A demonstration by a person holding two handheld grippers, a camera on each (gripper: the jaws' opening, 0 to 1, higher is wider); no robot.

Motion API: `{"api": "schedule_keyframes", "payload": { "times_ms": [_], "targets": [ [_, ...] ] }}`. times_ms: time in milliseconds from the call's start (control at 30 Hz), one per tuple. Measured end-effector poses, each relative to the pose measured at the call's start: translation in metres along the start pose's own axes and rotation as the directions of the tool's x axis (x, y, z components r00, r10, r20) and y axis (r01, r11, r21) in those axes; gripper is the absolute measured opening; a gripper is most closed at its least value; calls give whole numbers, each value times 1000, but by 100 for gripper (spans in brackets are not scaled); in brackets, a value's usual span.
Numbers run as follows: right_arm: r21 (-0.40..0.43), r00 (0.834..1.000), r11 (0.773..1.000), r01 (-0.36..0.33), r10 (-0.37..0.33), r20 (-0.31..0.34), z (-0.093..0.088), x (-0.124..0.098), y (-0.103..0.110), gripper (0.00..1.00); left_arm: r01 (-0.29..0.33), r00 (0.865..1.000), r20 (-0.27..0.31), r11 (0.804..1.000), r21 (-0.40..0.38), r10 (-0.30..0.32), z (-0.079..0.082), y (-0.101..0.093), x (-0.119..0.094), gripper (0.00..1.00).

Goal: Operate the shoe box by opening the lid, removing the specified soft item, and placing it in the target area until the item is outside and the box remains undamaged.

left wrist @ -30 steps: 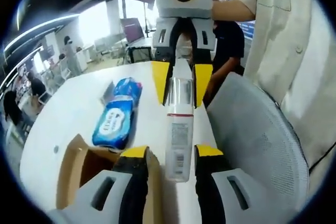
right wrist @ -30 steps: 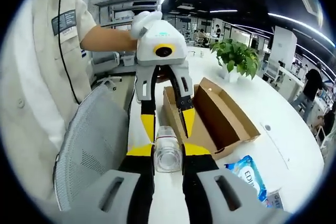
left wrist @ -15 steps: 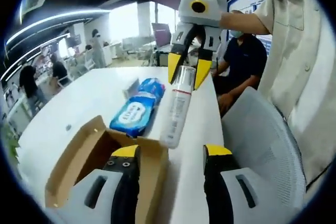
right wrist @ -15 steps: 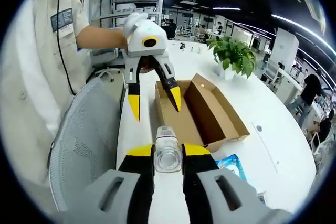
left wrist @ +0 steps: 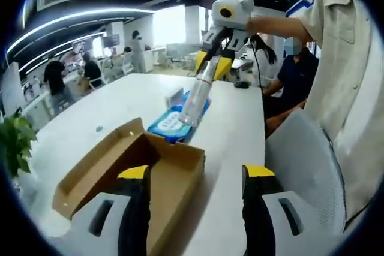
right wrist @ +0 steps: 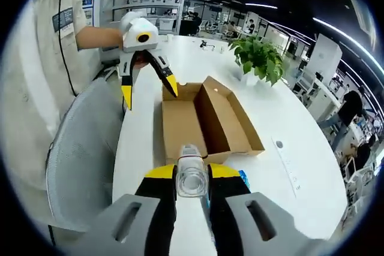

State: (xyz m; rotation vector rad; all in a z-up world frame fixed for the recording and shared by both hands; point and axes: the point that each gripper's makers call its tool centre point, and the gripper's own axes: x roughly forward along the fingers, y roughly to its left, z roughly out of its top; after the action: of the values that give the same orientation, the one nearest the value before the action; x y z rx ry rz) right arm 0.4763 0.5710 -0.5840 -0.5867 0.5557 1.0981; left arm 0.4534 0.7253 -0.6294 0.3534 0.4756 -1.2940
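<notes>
The brown cardboard shoe box point(left wrist: 141, 163) lies open on the white table point(left wrist: 114, 103), just ahead of my left gripper point(left wrist: 195, 175), which is open and holds nothing. Past the box lies a blue soft wipes pack point(left wrist: 171, 125). My right gripper point(left wrist: 212, 66) hangs above it, shut on a clear bottle point(left wrist: 197, 95) with a white label. In the right gripper view the bottle point(right wrist: 192, 175) sits between my right gripper's point(right wrist: 192, 172) jaws. The open box point(right wrist: 201, 121) with its lid folded back lies beyond, and my left gripper point(right wrist: 149, 91) is spread open at its far left corner.
A grey mesh chair point(left wrist: 306, 166) stands at the table's edge beside a person in a beige shirt point(left wrist: 354, 76). A potted plant point(right wrist: 259, 57) stands on the table beyond the box. A corner of the blue pack point(right wrist: 242, 178) peeks out beside my right jaws. Other people sit further off.
My left gripper has let go of the bottle and opened wide. The two grippers have drawn apart, with the right one carrying the bottle away above the wipes pack.
</notes>
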Motion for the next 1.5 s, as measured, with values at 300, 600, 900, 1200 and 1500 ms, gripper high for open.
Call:
{"api": "schedule_keyframes", "payload": {
  "times_ms": [300,600,900,1200,1500],
  "targets": [
    [-36,998,999,5,-7,-58,-10,0,-35,16,-78,996,33,995,-65,80,-2,10,-16,71],
    [-61,992,998,18,-25,-123,-25,-2,-68,16,-163,984,50,979,-118,170,-7,27,-37,77],
    [-61,977,998,14,-27,-211,-49,3,-100,16,-220,970,66,963,-157,233,-10,31,-60,85],
    [-56,958,998,-8,-8,-288,-67,18,-123,16,-282,954,53,940,-190,297,-18,30,-76,95],
    [-57,938,998,-33,11,-348,-79,29,-140,17,-328,937,43,917,-227,346,-28,29,-91,99]
  ]
}}
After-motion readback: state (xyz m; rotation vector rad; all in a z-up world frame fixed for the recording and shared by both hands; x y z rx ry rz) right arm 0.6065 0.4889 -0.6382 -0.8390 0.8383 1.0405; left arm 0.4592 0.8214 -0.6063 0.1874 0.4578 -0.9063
